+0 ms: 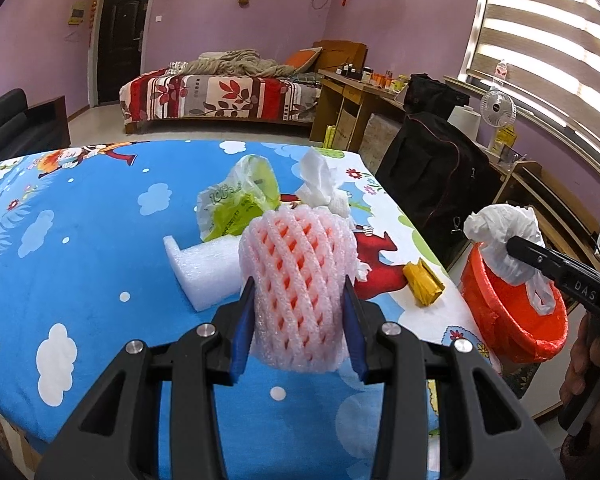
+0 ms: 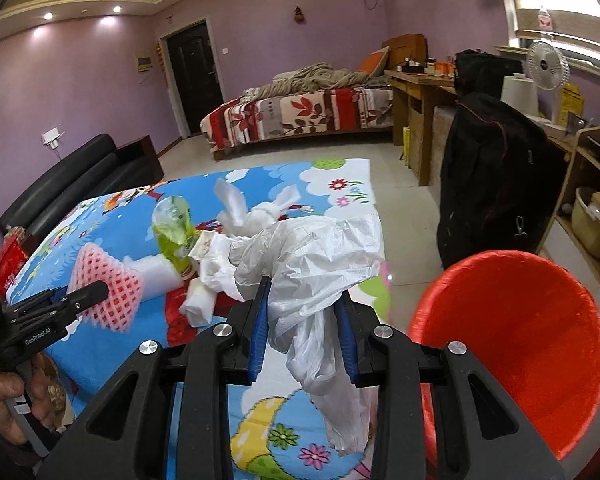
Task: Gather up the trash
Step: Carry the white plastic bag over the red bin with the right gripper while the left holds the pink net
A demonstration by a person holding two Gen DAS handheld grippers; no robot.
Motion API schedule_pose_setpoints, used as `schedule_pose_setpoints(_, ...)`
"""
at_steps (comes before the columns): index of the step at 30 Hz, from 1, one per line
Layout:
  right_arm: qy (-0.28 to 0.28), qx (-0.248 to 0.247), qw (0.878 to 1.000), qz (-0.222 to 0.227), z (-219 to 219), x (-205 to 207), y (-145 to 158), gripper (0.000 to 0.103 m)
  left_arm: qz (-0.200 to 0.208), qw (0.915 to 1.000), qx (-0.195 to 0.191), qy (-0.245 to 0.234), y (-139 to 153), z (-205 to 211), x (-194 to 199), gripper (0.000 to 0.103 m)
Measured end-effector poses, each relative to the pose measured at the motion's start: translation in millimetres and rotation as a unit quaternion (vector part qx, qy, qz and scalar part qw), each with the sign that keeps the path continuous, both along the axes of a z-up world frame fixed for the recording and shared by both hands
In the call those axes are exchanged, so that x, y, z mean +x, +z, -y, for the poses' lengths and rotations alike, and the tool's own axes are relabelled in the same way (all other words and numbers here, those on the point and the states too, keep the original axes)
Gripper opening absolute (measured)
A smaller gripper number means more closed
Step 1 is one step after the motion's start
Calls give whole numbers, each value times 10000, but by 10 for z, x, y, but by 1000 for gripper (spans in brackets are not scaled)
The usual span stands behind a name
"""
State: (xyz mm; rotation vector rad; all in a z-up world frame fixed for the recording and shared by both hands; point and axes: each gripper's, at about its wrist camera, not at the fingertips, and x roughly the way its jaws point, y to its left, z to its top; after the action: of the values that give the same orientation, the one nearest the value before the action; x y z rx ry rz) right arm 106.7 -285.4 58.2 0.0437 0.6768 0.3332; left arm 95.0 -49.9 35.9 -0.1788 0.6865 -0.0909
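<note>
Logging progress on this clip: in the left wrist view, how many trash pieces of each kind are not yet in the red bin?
Foam: 2 (pink net sleeve, white block)
Plastic bags: 2 (green-printed bag, white bag)
Crumpled white wad: 1
Gold wrapper: 1
Total: 6

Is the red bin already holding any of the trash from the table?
No: in the right wrist view the red bin shows only its bare inside, and the white plastic bag is clamped in the right tongs beside it.
</note>
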Motion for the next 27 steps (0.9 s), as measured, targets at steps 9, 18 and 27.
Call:
schedule_pose_setpoints(9, -378, -187, 9991, 72, 332, -130, 7, 31, 48, 9993, -45, -373, 82, 280, 62, 39)
schedule_pose_setpoints(18, -804, -399, 9958, 165, 647, -206, 3, 31, 77, 9950, -159, -982, 187, 726, 192, 39)
schedule_pose_setpoints(27, -1244, -463, 9910, 185, 1032, -271, 7, 31, 22, 9875, -173, -1569, 269, 1269, 374, 40)
